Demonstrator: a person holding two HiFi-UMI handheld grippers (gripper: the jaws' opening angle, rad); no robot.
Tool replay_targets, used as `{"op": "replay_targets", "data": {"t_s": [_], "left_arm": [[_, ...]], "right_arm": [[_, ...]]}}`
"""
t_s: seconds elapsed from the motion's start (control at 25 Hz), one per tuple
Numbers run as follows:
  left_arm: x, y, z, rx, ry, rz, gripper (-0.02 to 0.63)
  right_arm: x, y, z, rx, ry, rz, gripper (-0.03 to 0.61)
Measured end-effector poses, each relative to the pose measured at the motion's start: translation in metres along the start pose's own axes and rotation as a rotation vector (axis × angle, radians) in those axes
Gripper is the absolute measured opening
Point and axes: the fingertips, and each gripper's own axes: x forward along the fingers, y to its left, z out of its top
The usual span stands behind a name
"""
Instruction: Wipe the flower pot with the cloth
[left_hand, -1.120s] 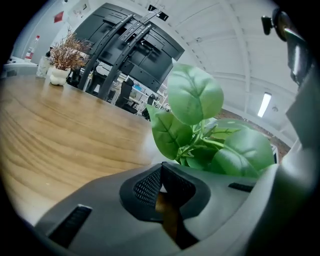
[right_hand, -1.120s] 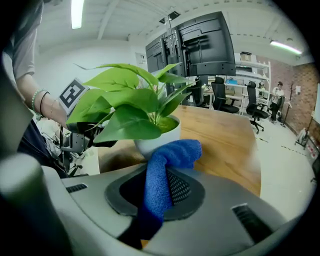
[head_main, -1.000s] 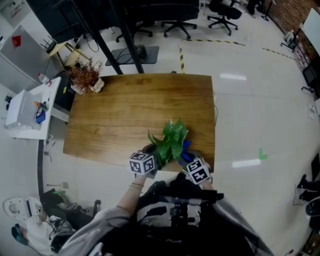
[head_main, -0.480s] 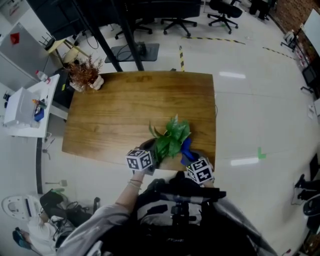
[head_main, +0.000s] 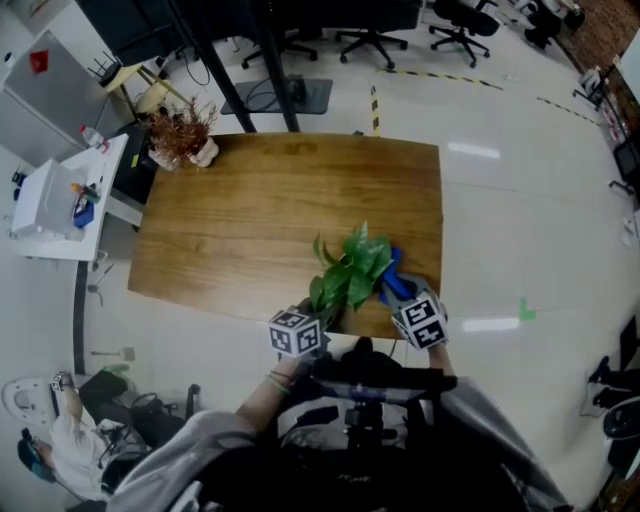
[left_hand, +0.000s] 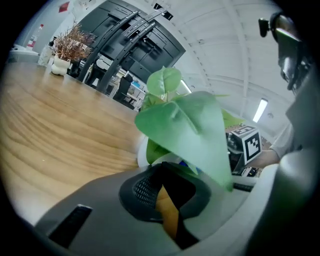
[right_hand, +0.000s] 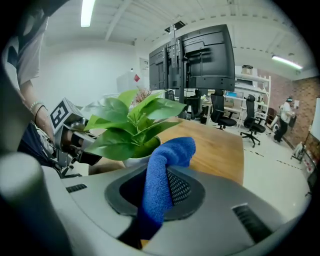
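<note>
A leafy green plant (head_main: 350, 268) grows in a white flower pot (left_hand: 142, 152) near the table's front right corner. My left gripper (head_main: 313, 316) is at the pot's near left side. Its jaws look shut on the rim, though a big leaf covers part of them in the left gripper view. My right gripper (head_main: 402, 298) is shut on a blue cloth (right_hand: 162, 175). The cloth (head_main: 393, 283) sticks up from the jaws against the pot's (right_hand: 132, 161) right side, under the leaves.
The wooden table (head_main: 250, 220) carries a dried plant in a small white pot (head_main: 182, 132) at its far left corner. A white cabinet (head_main: 55, 205) stands left of the table. Office chairs (head_main: 370, 40) and a dark frame stand beyond it. The table's right edge is close to the cloth.
Both grippers stay at the pot. The right gripper with the cloth has shifted slightly away from me along the pot's right side. The head view has drifted a little.
</note>
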Motion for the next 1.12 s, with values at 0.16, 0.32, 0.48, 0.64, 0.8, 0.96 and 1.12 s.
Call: {"op": "replay_targets", "data": {"t_s": [0.16, 0.32, 0.48, 0.64, 0.8, 0.96, 1.12], "left_arm": [[0.005, 0.0, 0.013, 0.002, -0.028, 0.003, 0.006], [0.002, 0.012, 0.023, -0.002, -0.054, 0.029, 0.006], [-0.002, 0.028, 0.032, -0.019, -0.081, 0.046, 0.006], [-0.002, 0.043, 0.04, -0.019, -0.097, 0.077, 0.006], [0.0, 0.052, 0.046, -0.027, -0.119, 0.098, 0.006], [0.003, 0.056, 0.045, -0.045, -0.135, 0.111, 0.006], [-0.002, 0.05, 0.038, -0.05, -0.137, 0.111, 0.006]], "right_arm": [[0.006, 0.019, -0.011, -0.045, 0.048, 0.048, 0.071], [0.013, 0.04, -0.023, -0.059, 0.074, 0.08, 0.071], [0.021, 0.064, -0.032, -0.103, 0.108, 0.132, 0.071], [0.029, 0.081, -0.037, -0.133, 0.129, 0.178, 0.071], [0.034, 0.088, -0.041, -0.143, 0.144, 0.199, 0.071], [0.032, 0.084, -0.041, -0.103, 0.127, 0.2, 0.071], [0.02, 0.063, -0.04, -0.05, 0.103, 0.147, 0.071]]}}
